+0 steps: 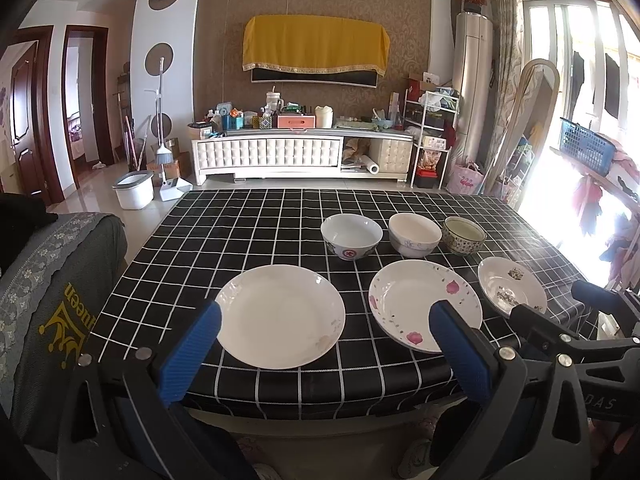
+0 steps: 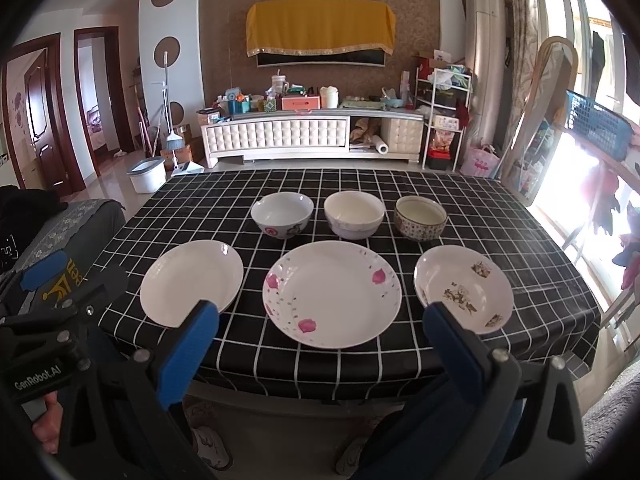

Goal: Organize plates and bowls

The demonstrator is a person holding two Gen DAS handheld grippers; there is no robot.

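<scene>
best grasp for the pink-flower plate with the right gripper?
Take the pink-flower plate by its near rim, coming in low from the table's front edge. It lies flat and shallow, so only the raised rim offers something to pinch, one finger over and one under. The right gripper is open and already lined up with it, so probably little sideways travel needed.
</scene>
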